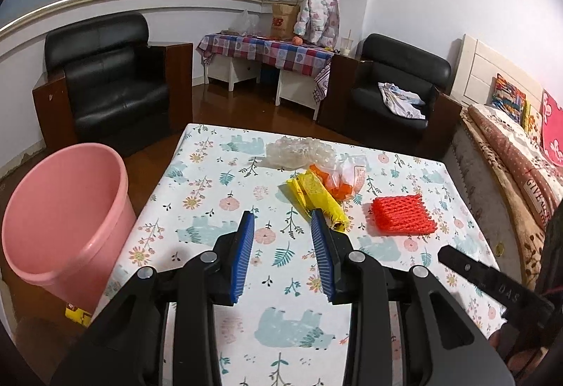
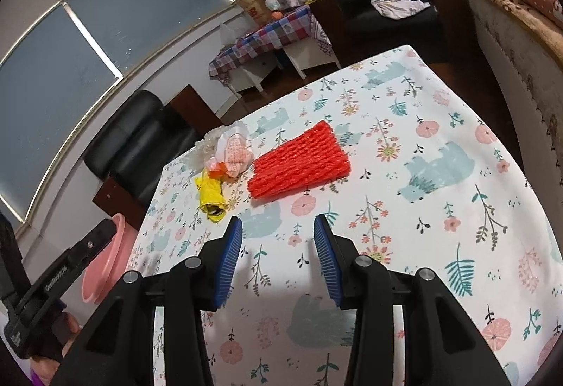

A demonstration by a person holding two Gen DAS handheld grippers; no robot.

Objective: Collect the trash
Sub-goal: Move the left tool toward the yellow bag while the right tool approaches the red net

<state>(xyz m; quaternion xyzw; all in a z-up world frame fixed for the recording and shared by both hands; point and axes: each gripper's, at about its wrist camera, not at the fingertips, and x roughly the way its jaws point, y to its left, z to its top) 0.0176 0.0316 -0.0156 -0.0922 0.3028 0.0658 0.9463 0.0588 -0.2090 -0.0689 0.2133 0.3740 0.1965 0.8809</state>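
I have two grippers up, both over the near part of the table point(image 1: 197, 175). My left gripper point(image 1: 283, 220) has its blue pads apart with nothing between them; its right fingertip sits just in front of the near end of the yellow wrapper point(image 1: 316, 197), though I cannot tell if it touches. My right gripper point(image 2: 278, 224) is also spread and empty, hovering short of the trash.

On the floral cloth I count four pieces of trash, all in the far half of the table. Nearest is one red foam net point(image 2: 299, 162), flat, ribbed and roughly rectangular, lying apart from the rest on the right. Next is the one yellow wrapper, rolled into a crumpled tube with its open end toward me. Just behind it, touching, is one clear bag point(image 1: 348, 178) with orange contents and printed text. Farthest is one crumpled clear plastic point(image 1: 299, 152) near the far edge.

One pink bin point(image 1: 67, 210) stands on the floor beside the table's left edge, open and upright. Beyond are two black armchairs point(image 1: 112, 80), one either side of a small table under a checked cloth point(image 1: 267, 50).
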